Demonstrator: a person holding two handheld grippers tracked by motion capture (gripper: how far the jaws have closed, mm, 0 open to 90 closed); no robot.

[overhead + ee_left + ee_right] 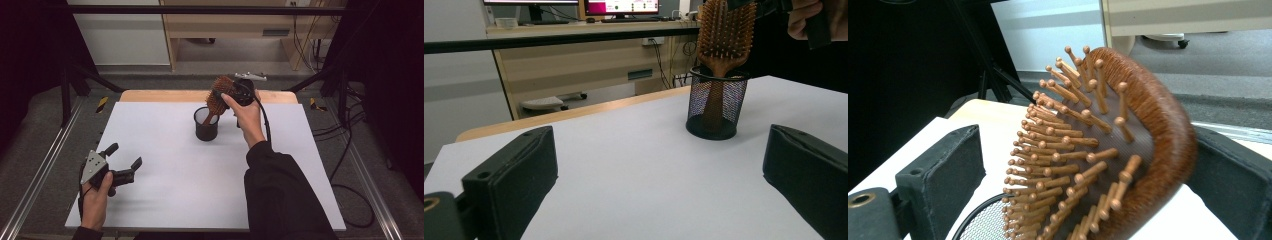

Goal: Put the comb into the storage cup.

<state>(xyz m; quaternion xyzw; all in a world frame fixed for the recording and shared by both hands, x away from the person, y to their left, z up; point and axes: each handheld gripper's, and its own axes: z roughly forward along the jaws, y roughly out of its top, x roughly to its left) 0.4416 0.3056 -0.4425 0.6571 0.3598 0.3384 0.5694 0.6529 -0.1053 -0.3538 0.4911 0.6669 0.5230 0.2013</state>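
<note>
The wooden hairbrush (218, 96) stands with its handle down inside the black mesh cup (206, 125), which sits near the middle of the far half of the white bench (170, 170), and its bristled head leans out above the rim. The right hand-held gripper (231, 91) is at the head of the brush. In the right gripper view the brush head (1108, 150) is between the two black jaws, which are spread; the left jaw is clearly apart from the bristles, while the back of the head lies close against the right jaw, and I cannot tell if it touches. So I judge that the step in hand is the release of the brush into the cup. The next move, I think, calls for drawing this gripper up and away without catching the bristles, because a pull on the head could tip the light cup. The left hand-held gripper (122, 162) rests low over the near left part of the bench, well apart from the cup, with its jaws spread and nothing between them. Nothing else lies on the bench to block the way; behind it there is a wooden desk (589, 60) with monitors.
</note>
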